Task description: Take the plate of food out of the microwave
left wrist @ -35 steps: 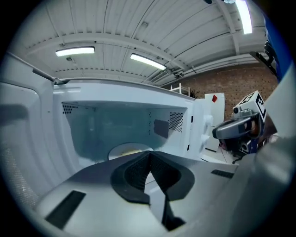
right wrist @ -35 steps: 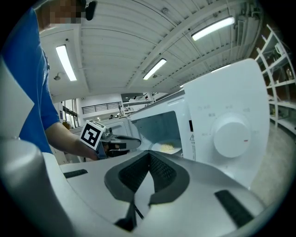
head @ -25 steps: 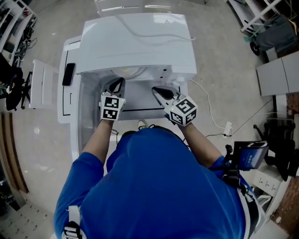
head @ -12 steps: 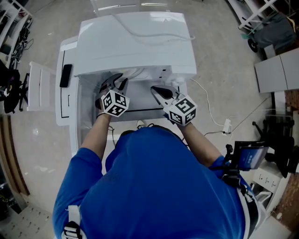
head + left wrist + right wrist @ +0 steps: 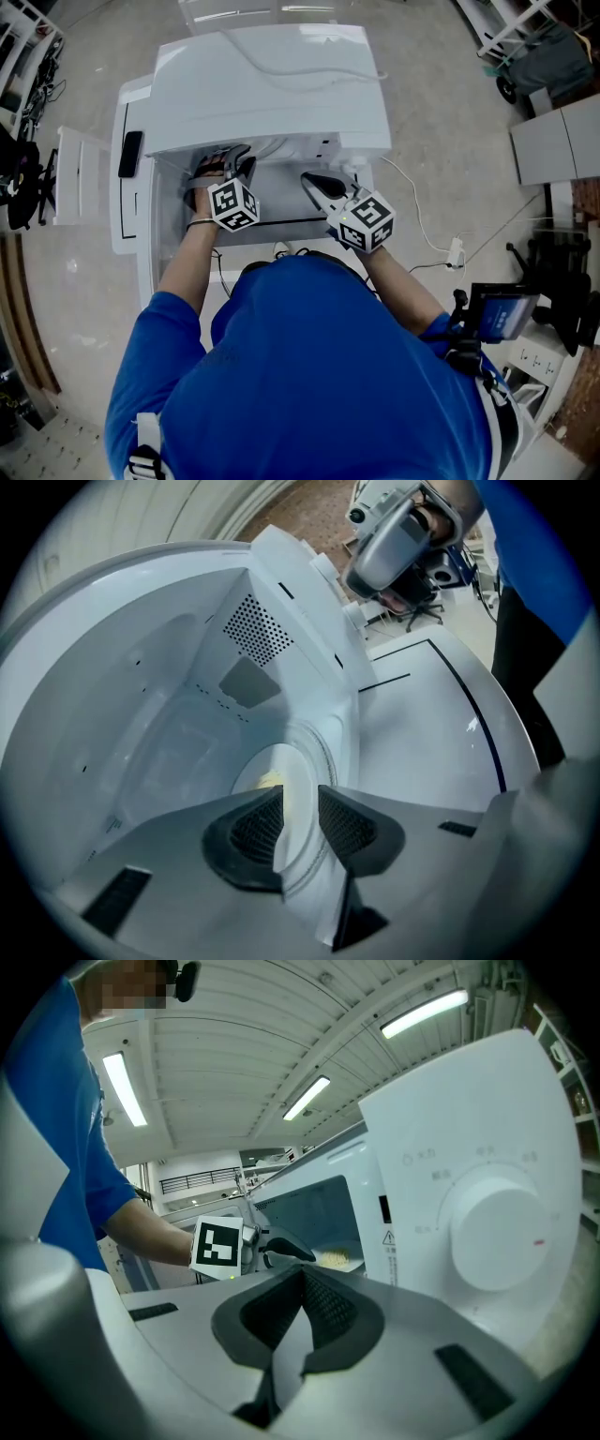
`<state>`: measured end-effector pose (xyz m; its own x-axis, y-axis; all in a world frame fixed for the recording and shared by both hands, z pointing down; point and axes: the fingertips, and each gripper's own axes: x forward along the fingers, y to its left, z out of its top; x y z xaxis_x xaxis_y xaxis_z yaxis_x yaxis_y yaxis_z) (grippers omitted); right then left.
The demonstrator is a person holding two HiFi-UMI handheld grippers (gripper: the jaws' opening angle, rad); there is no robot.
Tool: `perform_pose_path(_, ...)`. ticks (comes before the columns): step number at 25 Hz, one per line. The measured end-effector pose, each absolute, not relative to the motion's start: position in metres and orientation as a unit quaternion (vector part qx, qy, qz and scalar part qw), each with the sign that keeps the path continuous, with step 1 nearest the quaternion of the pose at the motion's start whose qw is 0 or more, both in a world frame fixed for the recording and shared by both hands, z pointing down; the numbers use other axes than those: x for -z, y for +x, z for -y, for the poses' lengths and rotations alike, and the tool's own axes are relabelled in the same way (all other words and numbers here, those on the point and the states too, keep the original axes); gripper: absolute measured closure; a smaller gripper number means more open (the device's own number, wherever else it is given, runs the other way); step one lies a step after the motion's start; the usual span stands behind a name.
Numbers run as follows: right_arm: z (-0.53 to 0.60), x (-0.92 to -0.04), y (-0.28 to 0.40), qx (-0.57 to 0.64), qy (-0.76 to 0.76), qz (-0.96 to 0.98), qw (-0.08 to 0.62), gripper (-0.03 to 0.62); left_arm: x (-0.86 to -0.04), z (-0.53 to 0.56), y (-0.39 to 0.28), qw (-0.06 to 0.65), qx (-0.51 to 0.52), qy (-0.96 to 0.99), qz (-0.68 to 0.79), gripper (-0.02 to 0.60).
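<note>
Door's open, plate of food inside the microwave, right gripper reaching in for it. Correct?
Not quite: the left gripper reaches in, not the right. The left gripper view shows its jaws apart, having just been opening, with the rim of the plate of food between them inside the microwave. The right gripper is shut, outside by the dial. The rest holds.

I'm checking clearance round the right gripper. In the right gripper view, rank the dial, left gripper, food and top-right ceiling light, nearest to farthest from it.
1. Dial, right, on the microwave's front.
2. Left gripper, left of centre (jaws have just been opening, plate rim between them), and food just beyond: too close to call.
3. Ceiling light, overhead, top right.
</note>
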<state>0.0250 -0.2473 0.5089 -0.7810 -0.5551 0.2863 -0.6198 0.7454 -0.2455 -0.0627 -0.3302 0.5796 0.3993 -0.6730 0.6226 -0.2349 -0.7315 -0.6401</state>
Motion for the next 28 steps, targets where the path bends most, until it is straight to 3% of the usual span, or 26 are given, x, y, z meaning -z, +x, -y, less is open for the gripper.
perform_pose_path(16,0.25,-0.505,0.029,-0.161,0.319,0.93,0.086,0.594,-0.59,0.336,-0.06,0.268,0.516,-0.776,-0.246,0.476)
perform_pose_path(22,0.25,-0.506,0.03,-0.163,0.321,0.929,0.085,0.594,-0.595,0.331,-0.061,0.252,0.51,-0.784,-0.249,0.548)
perform_pose_path(28,0.249,-0.508,0.029,-0.165,0.318,0.93,0.085,0.594,-0.592,0.328,-0.064,0.244,0.504,-0.787,-0.259,0.561)
